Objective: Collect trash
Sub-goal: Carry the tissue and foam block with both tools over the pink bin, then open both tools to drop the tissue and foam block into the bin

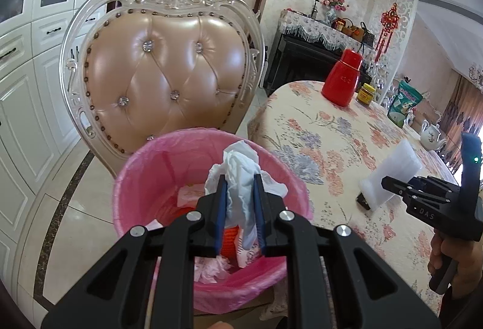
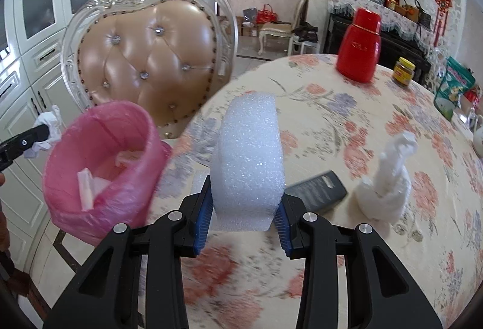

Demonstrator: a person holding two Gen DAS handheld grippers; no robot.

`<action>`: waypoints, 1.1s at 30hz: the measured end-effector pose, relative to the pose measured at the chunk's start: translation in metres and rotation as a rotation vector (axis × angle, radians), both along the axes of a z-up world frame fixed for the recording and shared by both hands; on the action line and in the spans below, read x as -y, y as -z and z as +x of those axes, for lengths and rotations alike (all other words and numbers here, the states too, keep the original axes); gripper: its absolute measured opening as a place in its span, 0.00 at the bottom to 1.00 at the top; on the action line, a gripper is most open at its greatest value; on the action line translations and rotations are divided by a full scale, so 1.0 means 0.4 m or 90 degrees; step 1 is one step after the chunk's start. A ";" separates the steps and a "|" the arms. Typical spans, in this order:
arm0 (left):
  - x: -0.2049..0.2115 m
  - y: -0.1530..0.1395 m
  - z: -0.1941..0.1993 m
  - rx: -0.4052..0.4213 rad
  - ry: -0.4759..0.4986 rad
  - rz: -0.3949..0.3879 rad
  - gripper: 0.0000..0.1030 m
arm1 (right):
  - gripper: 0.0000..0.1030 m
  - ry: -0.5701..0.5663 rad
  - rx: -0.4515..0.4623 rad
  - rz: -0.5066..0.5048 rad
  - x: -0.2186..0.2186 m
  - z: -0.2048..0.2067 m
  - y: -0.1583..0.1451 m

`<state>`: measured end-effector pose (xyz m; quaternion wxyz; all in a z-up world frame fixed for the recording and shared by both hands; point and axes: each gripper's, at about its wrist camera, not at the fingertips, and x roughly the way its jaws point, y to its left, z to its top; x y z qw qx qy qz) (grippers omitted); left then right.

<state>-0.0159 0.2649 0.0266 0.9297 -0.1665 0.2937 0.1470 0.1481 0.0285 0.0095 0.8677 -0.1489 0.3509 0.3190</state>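
Note:
My left gripper point(image 1: 240, 181) is shut on a crumpled white tissue point(image 1: 241, 169) and holds it over the pink-lined trash bin point(image 1: 145, 166), which holds several bits of paper and an orange item. My right gripper point(image 2: 245, 199) is shut on a white foam block point(image 2: 249, 154) above the floral-cloth table point(image 2: 347, 117), to the right of the bin point(image 2: 99, 154). The right gripper with the foam point(image 1: 392, 172) also shows in the left wrist view. A twisted white tissue point(image 2: 389, 178) stands on the table, right of the foam.
An ornate padded chair point(image 1: 163, 72) stands right behind the bin. On the table are a dark remote point(image 2: 317, 187), a red thermos point(image 2: 360, 45), a yellow-lidded jar point(image 2: 403, 71), a green bag point(image 2: 452, 90) and a white teapot point(image 1: 431, 134). White cabinets point(image 1: 27, 81) line the left.

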 end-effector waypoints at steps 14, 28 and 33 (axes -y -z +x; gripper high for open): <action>-0.064 0.006 -0.018 -0.008 -0.021 0.002 0.16 | 0.35 -0.074 -0.001 0.027 -0.179 -0.079 -0.027; -0.089 0.002 -0.025 -0.010 -0.038 0.004 0.17 | 0.35 -0.128 -0.021 0.040 -0.286 -0.102 -0.023; -0.095 0.002 -0.026 -0.009 -0.041 0.003 0.17 | 0.35 -0.138 -0.026 0.039 -0.302 -0.103 -0.016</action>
